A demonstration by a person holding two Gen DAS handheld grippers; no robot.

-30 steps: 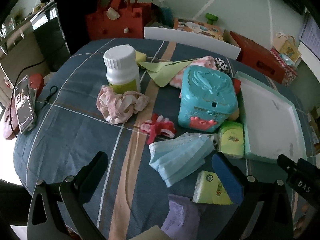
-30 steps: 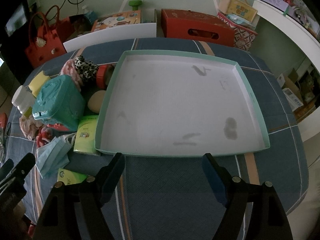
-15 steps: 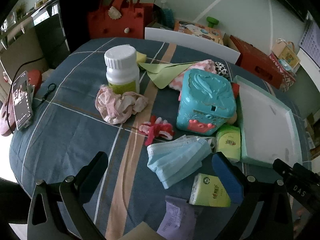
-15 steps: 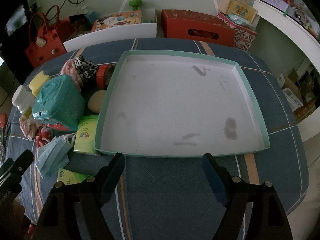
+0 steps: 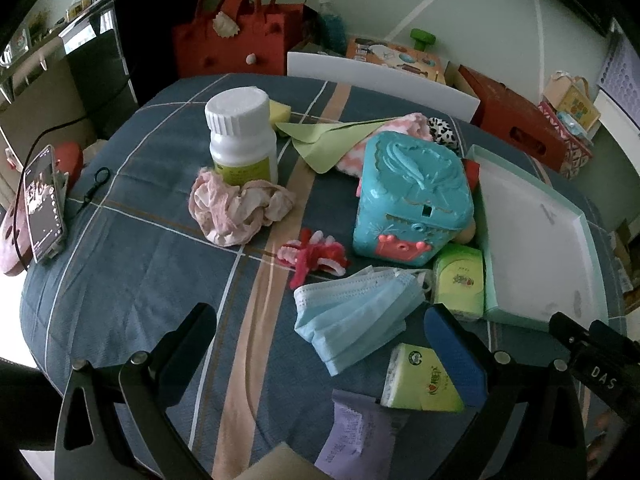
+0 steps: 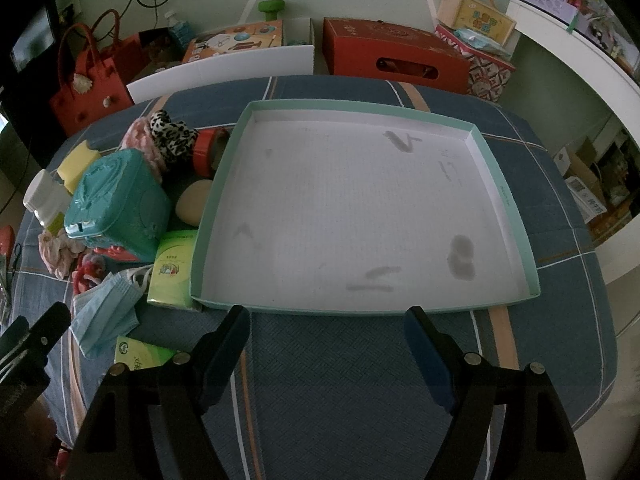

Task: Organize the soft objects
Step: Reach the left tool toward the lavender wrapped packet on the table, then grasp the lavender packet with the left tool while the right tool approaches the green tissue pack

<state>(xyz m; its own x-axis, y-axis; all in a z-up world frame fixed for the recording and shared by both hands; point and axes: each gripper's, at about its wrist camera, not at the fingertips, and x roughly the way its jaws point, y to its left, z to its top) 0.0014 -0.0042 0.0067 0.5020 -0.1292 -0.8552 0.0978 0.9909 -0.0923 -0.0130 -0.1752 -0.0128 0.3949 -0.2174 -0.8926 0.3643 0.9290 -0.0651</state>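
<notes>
Soft things lie on the blue checked tablecloth in the left wrist view: a blue face mask [image 5: 356,316], a pink scrunchie [image 5: 236,210], a red and pink fuzzy piece [image 5: 316,254], a green cloth [image 5: 324,140], a pink fluffy cloth [image 5: 404,120] and a leopard scrunchie [image 5: 442,130]. My left gripper [image 5: 320,312] hovers open just in front of the mask, holding nothing. My right gripper [image 6: 326,314] stands open at the near rim of the empty white tray [image 6: 352,200] with mint walls.
A teal plastic box [image 5: 412,196], a white bottle [image 5: 242,136], two green tissue packs [image 5: 460,280] [image 5: 420,384], a yellow sponge [image 5: 280,110] and a purple packet [image 5: 352,436] crowd the left half. A phone [image 5: 42,204] stands at the far left edge. Boxes and a red bag sit behind the table.
</notes>
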